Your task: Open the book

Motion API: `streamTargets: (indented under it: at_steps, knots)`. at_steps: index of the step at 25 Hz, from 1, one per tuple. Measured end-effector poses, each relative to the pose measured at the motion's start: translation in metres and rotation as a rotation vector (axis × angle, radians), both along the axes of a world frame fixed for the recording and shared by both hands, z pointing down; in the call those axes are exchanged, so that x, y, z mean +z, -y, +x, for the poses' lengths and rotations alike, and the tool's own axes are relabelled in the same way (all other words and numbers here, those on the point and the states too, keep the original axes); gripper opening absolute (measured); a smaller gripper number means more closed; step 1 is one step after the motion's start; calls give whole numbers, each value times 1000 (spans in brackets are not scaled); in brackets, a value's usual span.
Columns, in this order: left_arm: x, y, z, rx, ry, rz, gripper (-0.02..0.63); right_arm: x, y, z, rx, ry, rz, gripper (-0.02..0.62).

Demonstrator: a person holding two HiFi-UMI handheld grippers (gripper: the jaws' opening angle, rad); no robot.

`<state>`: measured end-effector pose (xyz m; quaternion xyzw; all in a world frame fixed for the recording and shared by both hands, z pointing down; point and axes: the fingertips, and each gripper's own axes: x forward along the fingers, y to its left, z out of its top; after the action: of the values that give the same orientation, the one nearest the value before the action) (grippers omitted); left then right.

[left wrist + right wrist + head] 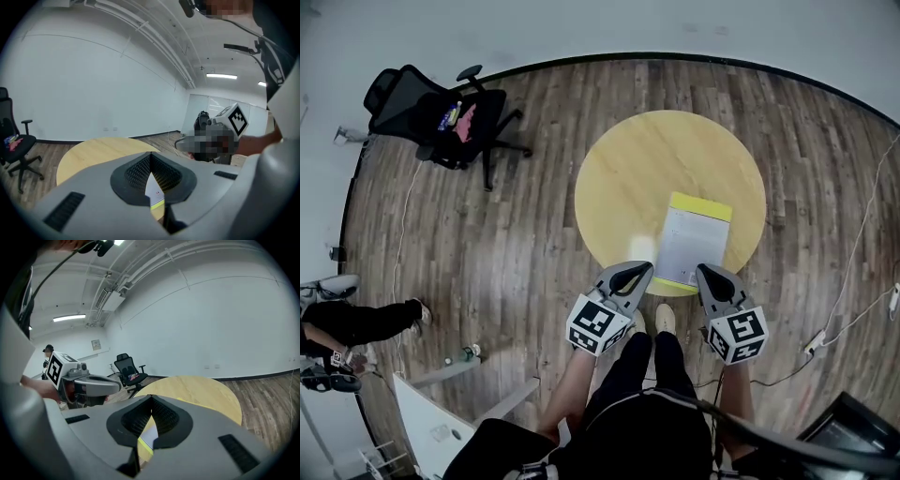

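Book [692,242], closed and flat, pale grey cover with yellow bands at far and near edges, lies on the round yellow table [628,159] by its near rim; cover print too small to read. Left gripper [643,268] and right gripper [703,271], jaws pressed together and empty, hang at that rim, flanking the book's near end.

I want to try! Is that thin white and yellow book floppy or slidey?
Probably floppy: the thin white and yellow book looks very slim. It lies flat on the smooth round wooden table, so a push may slide it.
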<state>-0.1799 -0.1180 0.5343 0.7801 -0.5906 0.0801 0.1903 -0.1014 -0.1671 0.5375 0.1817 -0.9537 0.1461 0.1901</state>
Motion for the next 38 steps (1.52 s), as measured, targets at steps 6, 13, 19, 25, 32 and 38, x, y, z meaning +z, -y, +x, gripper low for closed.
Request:
streamTargets:
  at_steps: [6, 13, 19, 25, 32, 38]
  knots:
    - [43, -13, 6, -6, -36, -74, 0, 43, -14, 0, -32, -54, -50, 6]
    - [86, -23, 9, -13, -63, -140, 0, 86, -23, 0, -36, -76, -120, 6]
    - [91, -31, 5, -34, -71, -149, 0, 99, -29, -4, -49, -81, -148, 6]
    - [88, -41, -6, -80, -61, -150, 0, 104, -29, -22, -98, -85, -145, 6]
    - [93, -70, -33, -162, -61, -167, 0, 123, -41, -54, -158, -101, -164, 5]
    - [102, -87, -49, -219, -76, -181, 0, 131, -50, -77, -210, -113, -168, 6]
